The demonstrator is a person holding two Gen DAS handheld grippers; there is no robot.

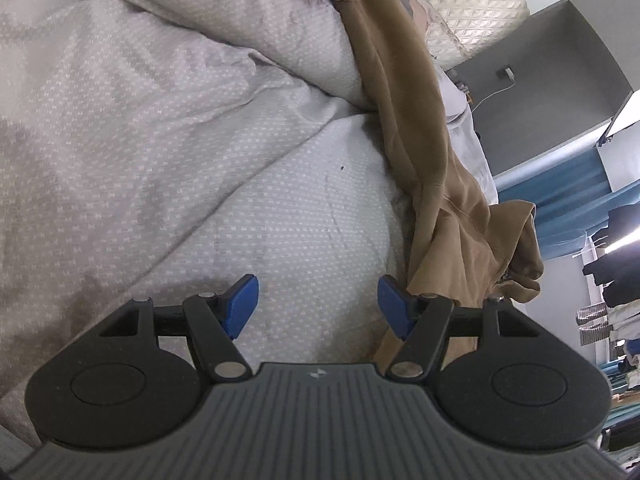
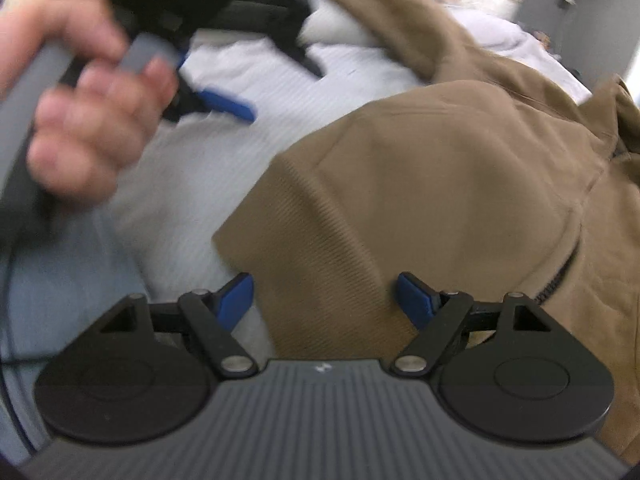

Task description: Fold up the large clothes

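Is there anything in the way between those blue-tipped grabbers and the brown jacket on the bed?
Nothing visible. The right hand-held gripper is open directly over the brown jacket. The left hand-held gripper is open over the white bedcover, with the jacket just beside its right finger.
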